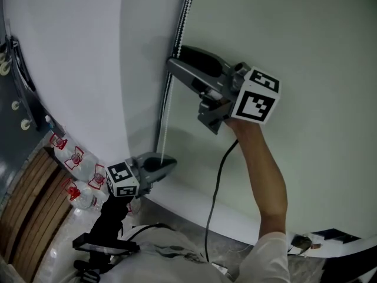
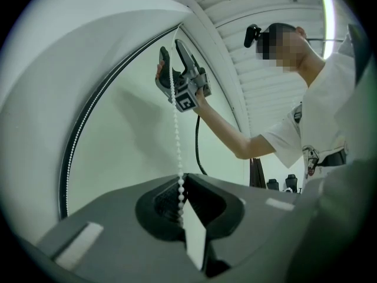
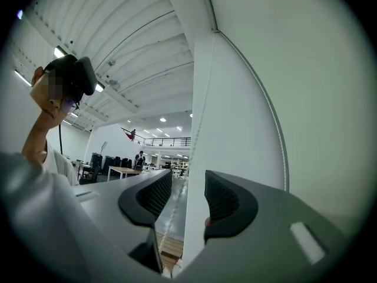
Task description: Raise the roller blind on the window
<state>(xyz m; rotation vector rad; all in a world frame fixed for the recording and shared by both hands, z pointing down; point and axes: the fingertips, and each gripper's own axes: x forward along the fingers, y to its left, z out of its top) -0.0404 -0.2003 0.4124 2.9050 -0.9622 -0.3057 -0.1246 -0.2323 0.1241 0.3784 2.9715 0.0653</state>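
**A:** Left gripper (image 1: pixel 168 165) sits low, clenched on the bead chain (image 1: pixel 165 108). Its own view has the jaws pinched together, with the white beads running straight into the seam.

**B:** And the right gripper (image 1: pixel 175 61)?

**A:** High above the left one, arm stretched up, jaws spread. The chain threads through the gap and neither pad presses on it.

**B:** So that one's released?

**A:** Yes, only the lower gripper has a grasp. The chain runs in a straight line from the right gripper down to the left.

**B:** Where's the roller blind (image 1: pixel 70 58)?

**A:** It's the white sheet just left of both grippers, down at least to the left gripper's level. Pale wall on their right.

**B:** Anything else around?

**A:** Water bottles (image 1: pixel 76 158) below and left of the left gripper, and a black cable (image 1: pixel 217 181) hanging under the right one
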